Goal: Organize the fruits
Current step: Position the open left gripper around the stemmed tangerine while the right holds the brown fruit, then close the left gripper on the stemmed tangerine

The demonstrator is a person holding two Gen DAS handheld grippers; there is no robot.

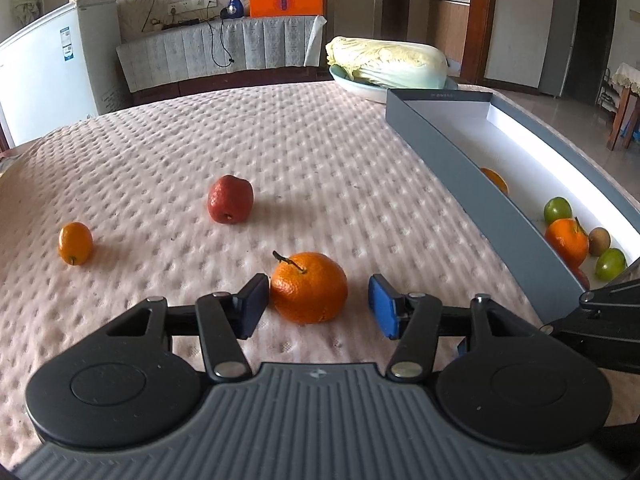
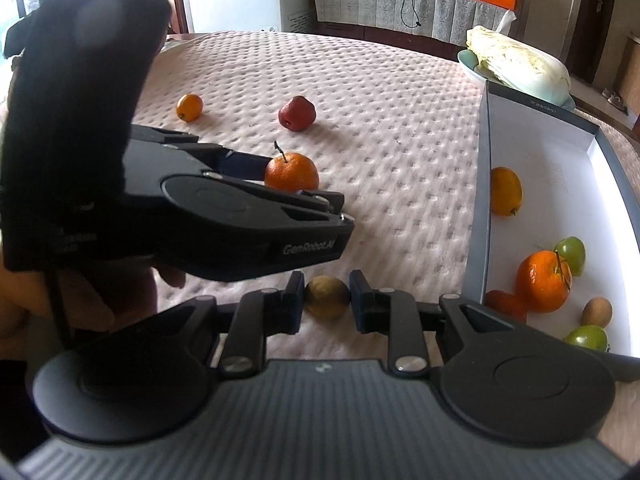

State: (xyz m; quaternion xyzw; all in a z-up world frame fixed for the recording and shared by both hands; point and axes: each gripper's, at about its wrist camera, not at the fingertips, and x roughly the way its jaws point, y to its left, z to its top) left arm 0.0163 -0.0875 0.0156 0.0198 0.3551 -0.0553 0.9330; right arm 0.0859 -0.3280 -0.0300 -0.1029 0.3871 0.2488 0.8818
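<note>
Left gripper (image 1: pixel 316 306): jaws wide apart around the stemmed tangerine (image 1: pixel 309 287); the left pad touches or nearly touches the skin, the right pad stands clear. Nothing is held yet.
Right gripper (image 2: pixel 325 302): jaws narrowed onto a small brown fruit (image 2: pixel 327 295), both pads at its sides. It appears gripped, though whether it is off the cloth cannot be told.
Box (image 2: pixel 478 200): grey, white inside, on the right side of the table. It holds another tangerine (image 2: pixel 542 282), two green fruits, an orange one, a brown one and a red one.
Loose fruit: a red fruit (image 1: pixel 230 199) farther out at centre and a small orange fruit (image 1: pixel 75 243) at far left, both well apart from the box.
Table (image 1: pixel 320 140): padded pink cloth, soft and dimpled.
Step in hand, as judged: close the left jaws on the tangerine.
Advice: centre the fruit between the pads first, grip across its widest part below the stem, and squeeze gently.
Risk: an off-centre close may roll it rightward.
Clearance: both tools work close together; lift one at a time.
</note>
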